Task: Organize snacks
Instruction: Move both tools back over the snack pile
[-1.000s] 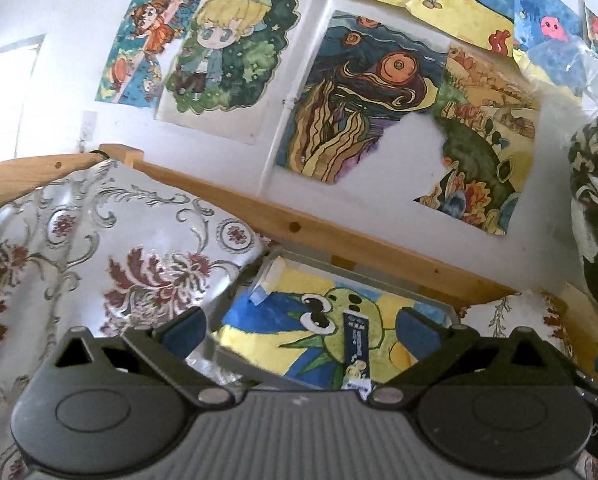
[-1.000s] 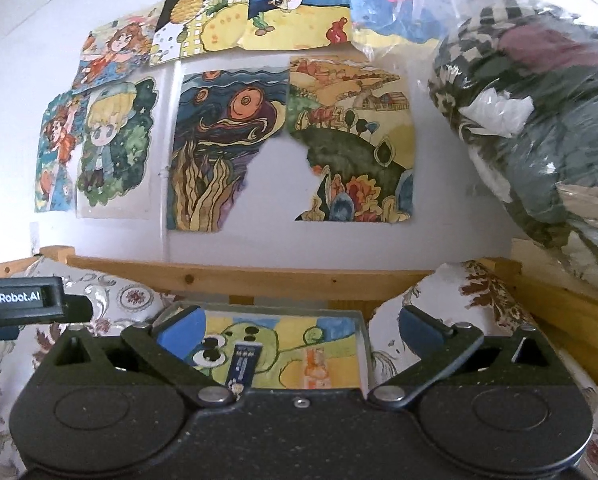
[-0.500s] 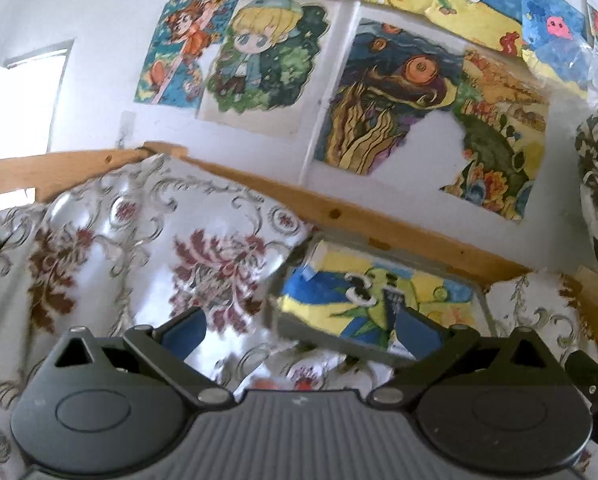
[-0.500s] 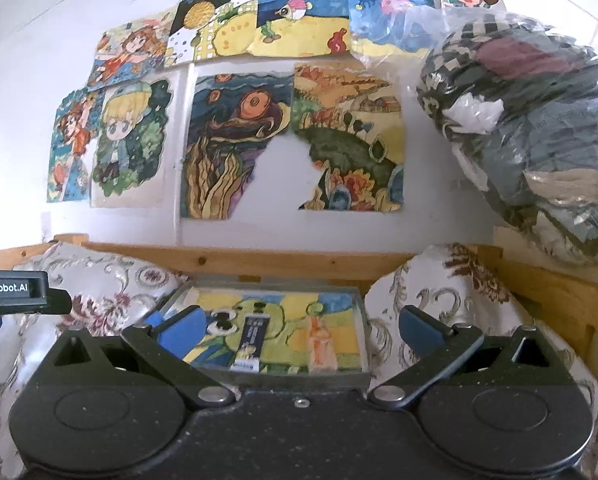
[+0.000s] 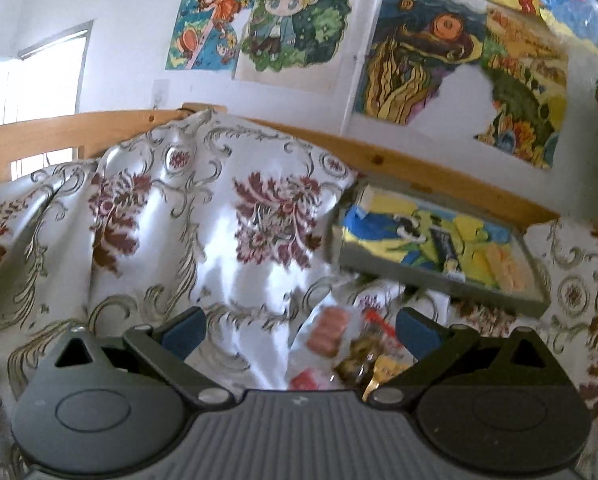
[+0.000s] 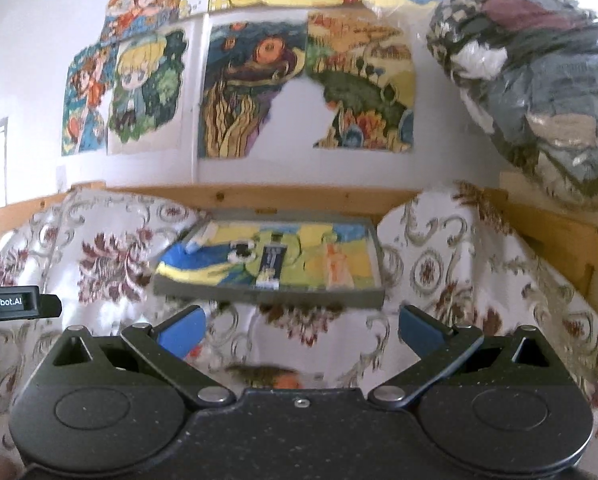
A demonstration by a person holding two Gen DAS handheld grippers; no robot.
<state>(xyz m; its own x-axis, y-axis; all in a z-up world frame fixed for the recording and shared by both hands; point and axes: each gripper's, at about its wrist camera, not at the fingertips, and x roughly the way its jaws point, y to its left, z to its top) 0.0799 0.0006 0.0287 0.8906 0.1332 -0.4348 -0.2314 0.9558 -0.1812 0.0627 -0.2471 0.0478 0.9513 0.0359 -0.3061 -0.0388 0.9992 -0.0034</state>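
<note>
This is a home, probably a child's bedroom: hand-coloured cartoon drawings are stuck on the white wall, above a wooden bed rail and a flower-patterned bedcover.

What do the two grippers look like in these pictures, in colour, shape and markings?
Both look alike. The left gripper has a dark grey ribbed body, two round black housings with oval insets, black linkage arms with silver pivot pins, and blue pads on its fingers. The right gripper has a speckled black body instead. At the left edge of its view, a black bar reads "GenRobot.AI".
</note>
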